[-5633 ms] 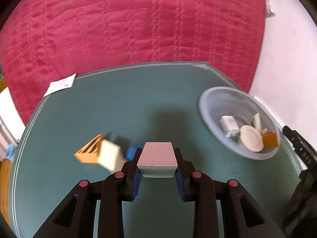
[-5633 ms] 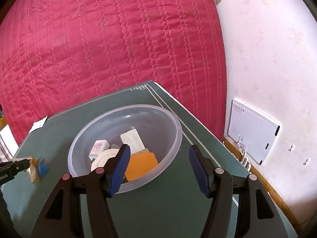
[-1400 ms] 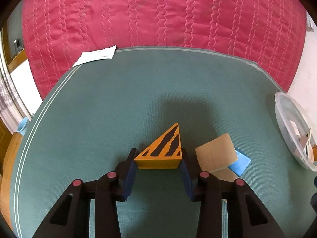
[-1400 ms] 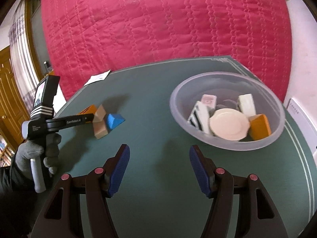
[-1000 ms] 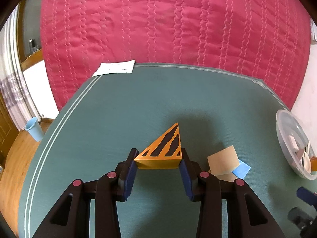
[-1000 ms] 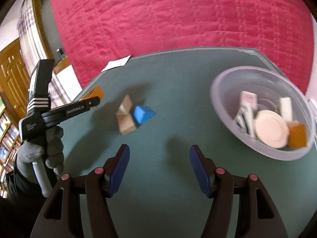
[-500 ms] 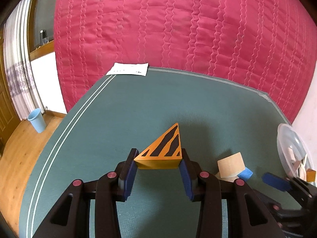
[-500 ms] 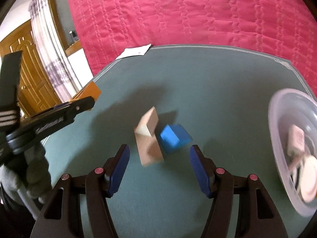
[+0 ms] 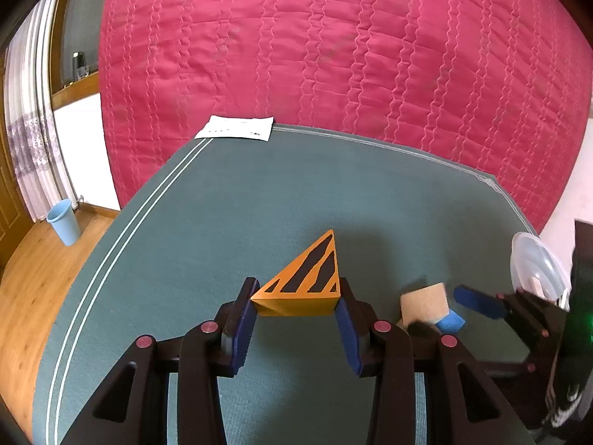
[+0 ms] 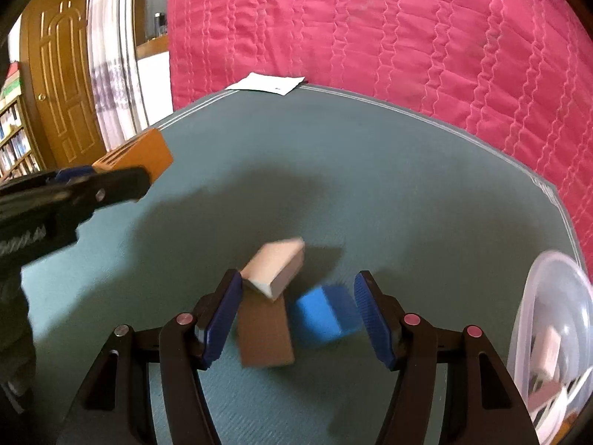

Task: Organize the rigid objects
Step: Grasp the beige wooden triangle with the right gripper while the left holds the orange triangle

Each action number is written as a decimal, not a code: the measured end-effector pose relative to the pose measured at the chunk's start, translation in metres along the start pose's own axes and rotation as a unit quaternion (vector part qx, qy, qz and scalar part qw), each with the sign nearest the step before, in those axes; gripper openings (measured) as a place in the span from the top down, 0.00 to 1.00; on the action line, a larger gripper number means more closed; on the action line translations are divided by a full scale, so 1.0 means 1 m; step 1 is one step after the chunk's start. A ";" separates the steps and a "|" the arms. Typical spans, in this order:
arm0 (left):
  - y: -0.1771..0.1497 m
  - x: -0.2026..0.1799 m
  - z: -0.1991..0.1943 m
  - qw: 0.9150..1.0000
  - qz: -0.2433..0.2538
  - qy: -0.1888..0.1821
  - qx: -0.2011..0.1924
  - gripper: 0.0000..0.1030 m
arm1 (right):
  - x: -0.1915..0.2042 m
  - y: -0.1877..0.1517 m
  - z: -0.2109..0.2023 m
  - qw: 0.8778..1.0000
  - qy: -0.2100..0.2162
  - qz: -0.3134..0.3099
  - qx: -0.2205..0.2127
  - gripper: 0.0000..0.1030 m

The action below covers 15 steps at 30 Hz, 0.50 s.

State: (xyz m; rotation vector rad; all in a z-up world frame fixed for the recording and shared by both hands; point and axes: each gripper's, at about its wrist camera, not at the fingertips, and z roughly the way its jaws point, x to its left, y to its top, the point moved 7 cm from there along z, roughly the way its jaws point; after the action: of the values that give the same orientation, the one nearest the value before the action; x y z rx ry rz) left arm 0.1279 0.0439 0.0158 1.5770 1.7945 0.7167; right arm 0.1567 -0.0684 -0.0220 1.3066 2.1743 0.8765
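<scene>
A: Status on the blocks?

B: Orange wedge [image 9: 300,289] w/ black stripes, triangular face up, is off the mat, pinched on both sides by blue pads.

A: And what's on the mat?

B: Three pcs huddled together on the green mat [image 10: 370,170], toward its right side, well short of the far edge. Tan wedge [image 10: 276,267] leans tilted on a brown flat block [image 10: 265,333]; blue block [image 10: 326,313] sits just right of them, touching or nearly so, too blurry to say.

A: Bowl?

B: Clear plastic bowl [image 10: 548,296] at the mat's right edge, upright, w/ several pale pcs inside, only partly in view.
</scene>
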 end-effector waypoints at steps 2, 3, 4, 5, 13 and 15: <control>-0.001 0.001 0.001 1.000 -0.002 0.000 0.002 0.58 | -0.003 0.006 0.006 1.000 0.002 0.004 0.005 0.39; -0.001 0.001 0.001 1.000 -0.002 0.000 0.003 0.58 | -0.005 0.006 0.008 1.000 0.009 0.009 0.007 0.39; -0.001 0.001 0.001 1.000 -0.003 0.000 0.004 0.58 | -0.006 0.008 0.011 1.000 0.019 0.019 0.011 0.39; -0.002 0.001 0.002 1.000 -0.003 0.000 0.005 0.58 | -0.008 0.008 0.013 0.999 0.027 0.027 0.013 0.39; -0.003 0.002 0.005 1.000 -0.006 0.000 0.011 0.58 | -0.011 0.004 0.015 0.995 0.068 0.073 0.018 0.51; -0.004 0.002 0.005 1.000 -0.005 0.000 0.012 0.58 | -0.011 0.003 0.015 0.994 0.072 0.080 0.017 0.53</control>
State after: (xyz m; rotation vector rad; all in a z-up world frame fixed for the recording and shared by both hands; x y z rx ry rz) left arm 0.1288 0.0454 0.0096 1.5826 1.8172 0.6926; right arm 0.1734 -0.0727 -0.0294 1.4940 2.2253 1.0280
